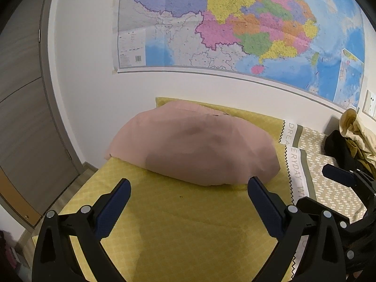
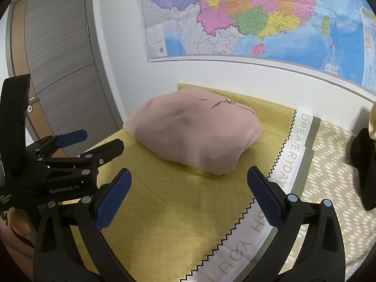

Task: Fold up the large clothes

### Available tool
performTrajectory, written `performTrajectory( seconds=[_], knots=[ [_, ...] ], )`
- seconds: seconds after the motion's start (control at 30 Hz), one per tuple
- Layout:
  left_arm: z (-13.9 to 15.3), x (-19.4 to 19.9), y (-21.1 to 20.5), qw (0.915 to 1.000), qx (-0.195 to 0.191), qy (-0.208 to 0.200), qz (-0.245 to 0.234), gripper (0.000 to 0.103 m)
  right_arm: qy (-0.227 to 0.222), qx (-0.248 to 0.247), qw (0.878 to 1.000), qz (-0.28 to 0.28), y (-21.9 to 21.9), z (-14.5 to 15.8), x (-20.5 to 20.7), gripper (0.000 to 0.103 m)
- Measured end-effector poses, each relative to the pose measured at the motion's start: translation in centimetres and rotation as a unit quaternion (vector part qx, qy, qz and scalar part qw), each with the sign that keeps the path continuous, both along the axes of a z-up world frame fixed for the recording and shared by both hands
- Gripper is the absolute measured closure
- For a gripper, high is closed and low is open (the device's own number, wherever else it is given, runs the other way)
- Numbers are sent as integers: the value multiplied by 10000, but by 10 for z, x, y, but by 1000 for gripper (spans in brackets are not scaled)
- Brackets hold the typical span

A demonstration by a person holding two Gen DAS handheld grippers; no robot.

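A pink garment (image 1: 195, 145) lies folded into a puffy bundle on the yellow bed cover (image 1: 178, 223), near the wall. My left gripper (image 1: 189, 192) hovers open just in front of it, nothing between its blue pads. From the right wrist view the same pink garment (image 2: 197, 131) sits ahead, and my right gripper (image 2: 189, 185) is open too, held back over the yellow cover (image 2: 169, 202). The left gripper (image 2: 94, 141) shows at the left of that view, jaws apart. The right gripper's finger (image 1: 338, 176) shows at the right edge of the left wrist view.
A heap of black and cream clothes (image 1: 352, 138) lies at the right by the wall. The bed cover has a white lettered strip (image 2: 289, 155) and a patterned olive part (image 2: 333, 169). A map (image 1: 235, 23) hangs on the wall; a door (image 2: 58, 58) stands left.
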State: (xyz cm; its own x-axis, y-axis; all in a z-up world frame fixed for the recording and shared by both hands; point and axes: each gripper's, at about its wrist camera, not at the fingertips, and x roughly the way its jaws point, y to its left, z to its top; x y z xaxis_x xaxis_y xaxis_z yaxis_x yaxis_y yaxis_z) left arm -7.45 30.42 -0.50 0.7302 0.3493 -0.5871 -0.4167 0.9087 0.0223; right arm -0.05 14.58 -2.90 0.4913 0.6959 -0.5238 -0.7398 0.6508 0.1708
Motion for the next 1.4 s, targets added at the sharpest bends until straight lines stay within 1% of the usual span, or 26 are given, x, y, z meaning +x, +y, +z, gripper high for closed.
performTrajectory(
  seconds=[0.73, 1.4],
  knots=[
    [-4, -3, 0, 10000, -37, 77, 33, 7, 22, 17, 10000, 9, -2, 1, -5, 6],
    [-5, -5, -6, 10000, 61, 65, 1, 7, 40, 57, 10000, -56, -4, 1, -9, 6]
  ],
)
